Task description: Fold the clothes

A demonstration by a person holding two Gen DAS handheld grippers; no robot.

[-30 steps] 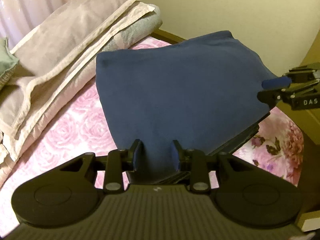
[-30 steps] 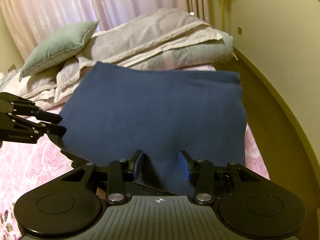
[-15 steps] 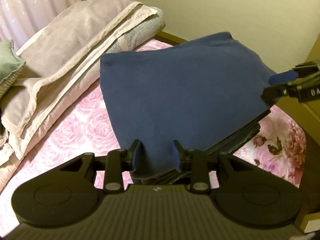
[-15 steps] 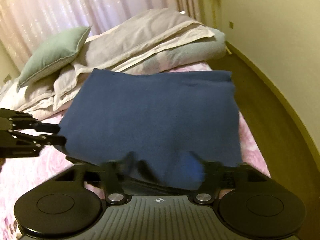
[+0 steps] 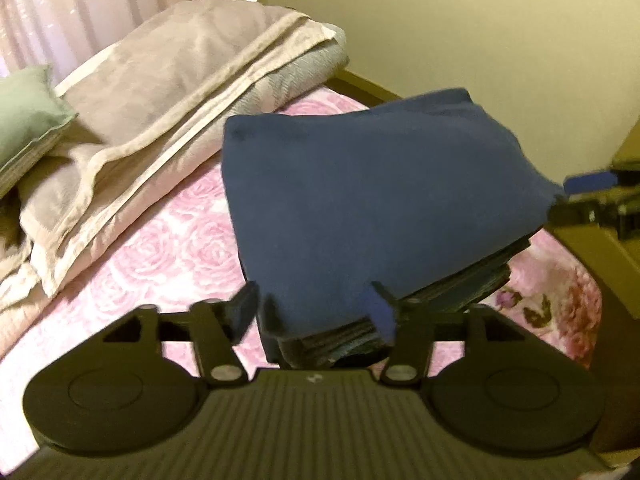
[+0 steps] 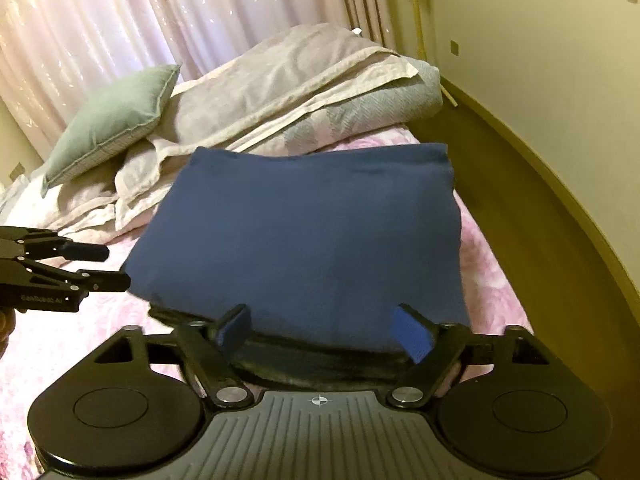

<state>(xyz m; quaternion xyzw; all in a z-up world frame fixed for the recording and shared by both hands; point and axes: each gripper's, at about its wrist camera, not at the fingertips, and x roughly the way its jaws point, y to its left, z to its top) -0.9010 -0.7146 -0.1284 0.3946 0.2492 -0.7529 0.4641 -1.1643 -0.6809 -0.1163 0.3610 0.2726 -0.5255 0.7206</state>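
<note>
Blue cloth hides the stack's lower layers.

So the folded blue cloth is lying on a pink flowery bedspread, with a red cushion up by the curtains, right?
Not quite: the cushion is pale green, not red, as the right wrist view shows. The rest holds: the folded blue cloth lies on the pink flowery bedspread, and the cushion sits up by the curtains.

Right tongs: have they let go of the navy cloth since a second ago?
Yes. The right tongs now stand spread wide, their blue pads off the navy cloth, which lies flat on the pink floral bedspread.
</note>
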